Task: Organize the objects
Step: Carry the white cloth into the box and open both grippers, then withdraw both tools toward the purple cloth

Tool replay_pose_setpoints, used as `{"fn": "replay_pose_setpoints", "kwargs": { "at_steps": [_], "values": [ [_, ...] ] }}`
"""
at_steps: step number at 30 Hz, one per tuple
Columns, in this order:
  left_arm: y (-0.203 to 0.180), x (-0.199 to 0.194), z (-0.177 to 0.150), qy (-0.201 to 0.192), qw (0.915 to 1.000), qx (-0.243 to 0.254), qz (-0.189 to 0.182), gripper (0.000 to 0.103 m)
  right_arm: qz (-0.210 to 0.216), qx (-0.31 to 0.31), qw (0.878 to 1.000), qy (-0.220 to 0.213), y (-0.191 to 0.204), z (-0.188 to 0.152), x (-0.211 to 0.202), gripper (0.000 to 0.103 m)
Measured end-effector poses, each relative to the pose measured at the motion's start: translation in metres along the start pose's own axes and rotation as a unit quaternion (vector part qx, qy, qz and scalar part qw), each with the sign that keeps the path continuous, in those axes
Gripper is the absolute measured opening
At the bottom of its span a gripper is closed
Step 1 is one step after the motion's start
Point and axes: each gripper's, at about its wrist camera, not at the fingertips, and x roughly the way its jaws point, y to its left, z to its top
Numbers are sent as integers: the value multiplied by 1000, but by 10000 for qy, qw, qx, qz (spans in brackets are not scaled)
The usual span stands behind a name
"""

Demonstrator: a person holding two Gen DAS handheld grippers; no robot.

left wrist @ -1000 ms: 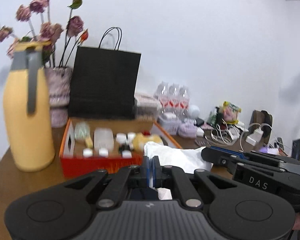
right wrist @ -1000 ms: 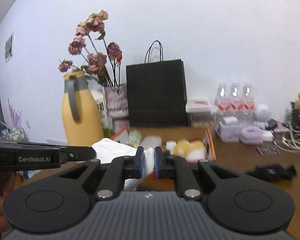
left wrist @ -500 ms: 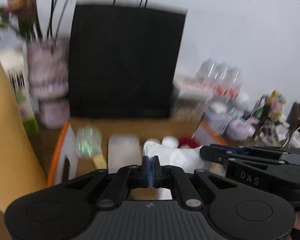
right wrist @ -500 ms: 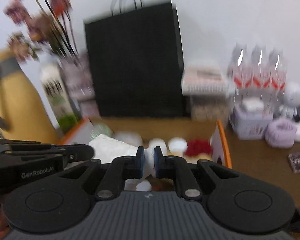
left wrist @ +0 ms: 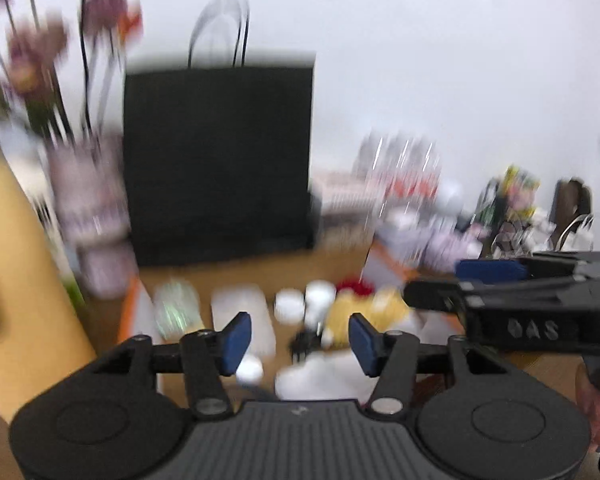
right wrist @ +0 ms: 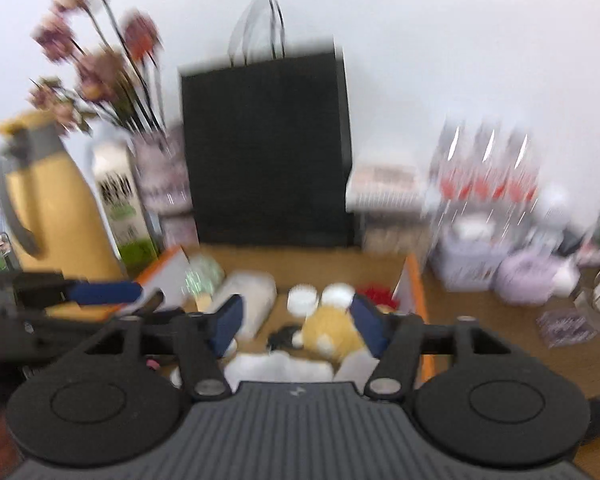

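A: How do the jaws of the left gripper (left wrist: pixel 298 338) stand?
B: Parted, having just been opening; nothing is pressed between the blue pads (left wrist: pixel 236 338).
A: And the right gripper (right wrist: pixel 296 322)?
B: Likewise parted, just opened, pads clear; the two grippers lie side by side.

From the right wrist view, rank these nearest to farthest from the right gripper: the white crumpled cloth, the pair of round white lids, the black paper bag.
1. White crumpled cloth: just below the open right gripper, at the cardboard box's near end.
2. Round white lids: mid-box, ahead of the fingertips.
3. Black paper bag: upright behind the box, by the wall.
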Motion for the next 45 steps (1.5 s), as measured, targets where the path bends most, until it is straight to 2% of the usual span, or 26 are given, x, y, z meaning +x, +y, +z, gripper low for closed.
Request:
{"fn": "replay_pose_setpoints", "kwargs": {
  "at_steps": [2, 3, 7, 9, 11, 14, 16, 18, 20, 24, 27, 29, 32, 36, 38, 40, 42, 44, 45],
  "values": [
    [-5, -32, 11, -330, 9994, 124, 26, 70, -47, -153, 9992, -374, 7, 7, -41, 72],
    [-7, -47, 16, -432, 9989, 153, 68, 71, -10, -188, 9986, -504, 9, 9, -58, 72],
    [-20, -107, 24, -551, 9982, 185, 147, 73, 200, -139, 9958, -879, 12, 14, -125, 78],
    [-29, -140, 18, -579, 9981, 220, 22, 83, 251, -180, 9945, -998, 17, 9, -157, 83],
    [-41, -170, 6, -630, 9973, 364, -115, 88, 309, -268, 9933, -1077, 22, 0, -188, 89],
    [-59, -214, -27, -669, 9952, 703, -106, 92, 300, -444, 9928, -1073, 27, -23, -225, 99],
    [-68, -236, -57, -616, 9954, 723, -83, 95, 204, -500, 9934, -1011, 29, -45, -243, 101],
    [-74, -247, -90, -457, 9968, 627, -182, 98, 277, -450, 9951, -831, 28, -70, -254, 102],
    [-79, -250, -122, -89, 9981, 590, -162, 98, 391, -221, 9975, -553, 24, -95, -255, 103],
    [-82, -244, -185, 606, 9976, 93, 311, 98, 423, -1, 9991, 54, 27, -147, -247, 103],
    [-72, -237, -213, 944, 9939, -397, 398, 98, 302, -10, 9978, 594, 39, -183, -243, 103],
    [-66, -226, -223, 1196, 9891, -729, 461, 98, 226, -152, 9966, 774, 48, -201, -246, 103],
    [-60, -201, -224, 1203, 9883, -710, 610, 98, 320, -65, 9961, 819, 53, -209, -237, 103],
    [-54, -165, -227, 1396, 9804, -914, 1042, 98, -58, -204, 9968, 769, 57, -210, -214, 103],
    [-56, -159, -227, 1222, 9835, -881, 1001, 98, -183, -220, 9962, 818, 54, -208, -196, 103],
    [-61, -155, -227, 1200, 9870, -789, 726, 101, -228, -216, 9959, 850, 51, -205, -178, 103],
    [-73, -146, -228, 1225, 9883, -457, 784, 100, -257, -198, 9955, 892, 46, -200, -157, 102],
    [-79, -143, -227, 1199, 9890, -378, 778, 91, -272, -213, 9950, 942, 43, -194, -132, 98],
    [-80, -142, -226, 1183, 9898, -334, 721, 79, -279, -201, 9945, 993, 42, -191, -121, 97]
  ]
}}
